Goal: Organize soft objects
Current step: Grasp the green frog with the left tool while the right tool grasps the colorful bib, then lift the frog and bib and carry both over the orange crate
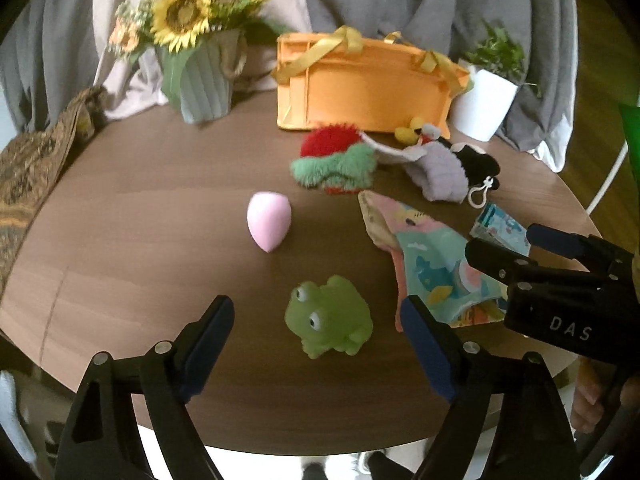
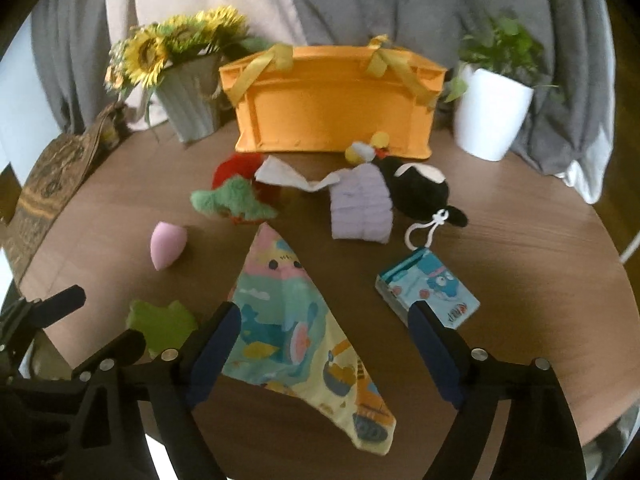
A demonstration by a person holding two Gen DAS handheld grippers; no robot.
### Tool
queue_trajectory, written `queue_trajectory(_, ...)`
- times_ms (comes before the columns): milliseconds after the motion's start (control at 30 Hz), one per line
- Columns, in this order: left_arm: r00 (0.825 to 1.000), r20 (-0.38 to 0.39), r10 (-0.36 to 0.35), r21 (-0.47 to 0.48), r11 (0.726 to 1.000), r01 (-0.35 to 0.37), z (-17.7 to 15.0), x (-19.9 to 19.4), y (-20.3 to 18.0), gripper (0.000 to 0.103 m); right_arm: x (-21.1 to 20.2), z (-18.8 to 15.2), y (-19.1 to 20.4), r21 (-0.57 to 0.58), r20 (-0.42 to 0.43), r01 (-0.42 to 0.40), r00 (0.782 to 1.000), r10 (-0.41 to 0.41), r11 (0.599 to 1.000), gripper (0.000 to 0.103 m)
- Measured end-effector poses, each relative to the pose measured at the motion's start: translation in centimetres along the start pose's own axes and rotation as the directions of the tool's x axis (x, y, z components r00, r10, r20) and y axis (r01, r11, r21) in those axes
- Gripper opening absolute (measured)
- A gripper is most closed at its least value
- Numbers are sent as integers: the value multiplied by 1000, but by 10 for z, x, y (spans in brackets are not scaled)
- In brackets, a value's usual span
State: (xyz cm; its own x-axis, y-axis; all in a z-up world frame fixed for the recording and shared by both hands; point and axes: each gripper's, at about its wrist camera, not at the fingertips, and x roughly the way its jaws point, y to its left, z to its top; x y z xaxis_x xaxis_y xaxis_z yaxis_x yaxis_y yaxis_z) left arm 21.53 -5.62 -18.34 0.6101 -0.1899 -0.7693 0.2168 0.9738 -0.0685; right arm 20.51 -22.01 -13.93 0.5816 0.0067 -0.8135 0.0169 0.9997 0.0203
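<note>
A green squishy frog [image 1: 329, 317] sits on the brown table between the fingers of my open left gripper [image 1: 320, 312]; it also shows in the right wrist view [image 2: 160, 322]. A pink egg-shaped sponge [image 1: 268, 218] lies beyond it. A printed pastel cloth [image 2: 298, 320] lies between the fingers of my open right gripper [image 2: 326, 316], and shows in the left wrist view [image 1: 432, 268]. Further back lie a red and green plush [image 1: 336, 158], a lilac knit piece [image 2: 362, 206], a black and white plush [image 2: 420, 190] and a small yellow toy [image 2: 370, 148]. The orange basket [image 2: 336, 108] stands behind them.
A blue tissue pack [image 2: 430, 292] lies right of the cloth. A sunflower vase [image 2: 188, 92] stands back left, a white plant pot [image 2: 490, 116] back right. A patterned fabric [image 1: 28, 168] lies at the left edge. Grey and white curtains hang behind the round table [image 1: 140, 260].
</note>
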Motion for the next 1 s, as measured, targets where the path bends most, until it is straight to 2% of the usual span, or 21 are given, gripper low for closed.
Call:
queue_trajectory(267,999,-39,7,-66,998,-9,-8,18,0,76,27,-4,-4,-45,-61,-82,995,79,996,78)
queue_trajectory(500,999,-44,7,-74,997,-10,-6,28,0,65,42,-7,-2,-52,-92,-111,990,106,992,70)
queue_trajectory(633,998,-62,-26,-77,997,21,-5,36,0,53,48,-7,-1,-51,-116,-125,986,119,991,56)
queue_trajectory(800,998,-64,-28,-75,997,24,-4,36,0,51,50,-7,0,-43,-133,-134,983,128,990,35)
queue_trajectory(867,998,-55,-30,-71,997,27,-2,34,-2,49,49,-7,-1,-39,-133,-136,983,130,990,24)
queue_trajectory(1000,998,-35,-45,-70,997,43,3,28,-3,39,45,-5,0,-47,-129,-144,982,137,988,15)
